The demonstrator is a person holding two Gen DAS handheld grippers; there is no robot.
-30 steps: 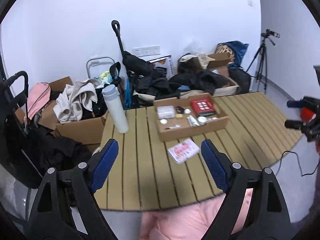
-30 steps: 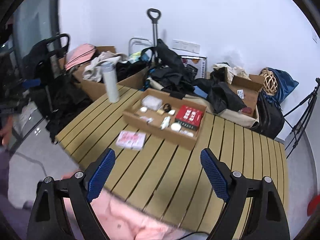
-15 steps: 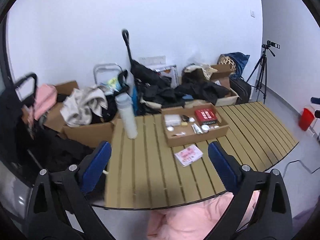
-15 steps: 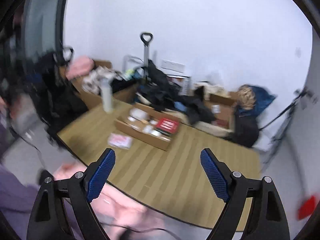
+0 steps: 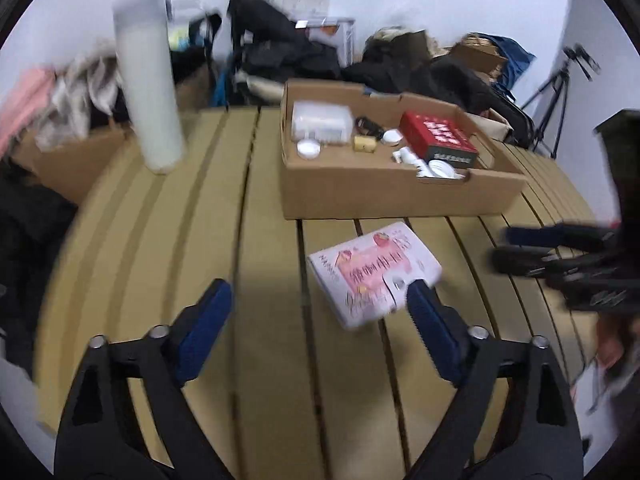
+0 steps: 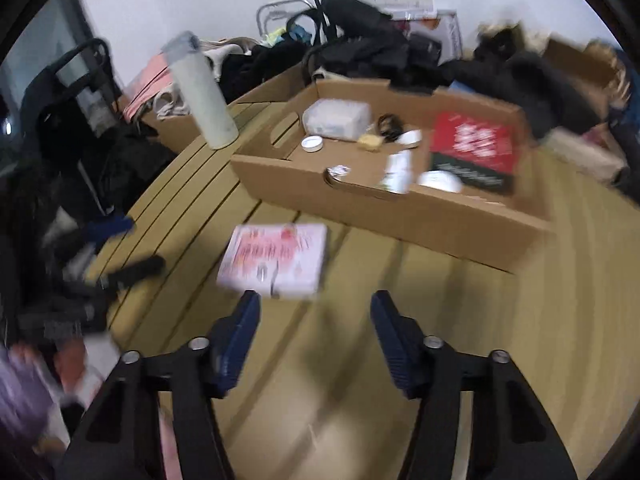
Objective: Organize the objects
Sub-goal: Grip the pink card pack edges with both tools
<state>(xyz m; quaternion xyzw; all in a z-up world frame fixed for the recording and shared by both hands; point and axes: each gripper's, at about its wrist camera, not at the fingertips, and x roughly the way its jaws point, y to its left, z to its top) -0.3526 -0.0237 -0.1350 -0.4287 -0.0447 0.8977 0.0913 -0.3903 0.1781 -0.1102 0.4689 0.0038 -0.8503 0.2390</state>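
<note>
A pink-and-white packet (image 5: 374,276) lies flat on the slatted wooden table (image 5: 160,240), just in front of a shallow cardboard tray (image 5: 400,196). The tray holds a red box (image 5: 438,136), a clear plastic box and small white lids. My left gripper (image 5: 318,300) hovers low over the table with its jaws closing; the packet's near edge sits by the right pad, untouched. In the right wrist view the packet (image 6: 276,258) lies just beyond my right gripper (image 6: 316,308), whose jaws are also closing with nothing between them. The tray (image 6: 400,208) stands further back.
A tall white bottle (image 5: 148,92) stands at the table's back left, also seen as the bottle (image 6: 204,96). Cardboard boxes, dark bags and clothes crowd the floor behind the table. A tripod (image 5: 556,92) stands at the far right. The views are blurred.
Both grippers have dropped from high above toward the table, so the packet and tray now loom close. Both pairs of jaws stand narrower than before.
</note>
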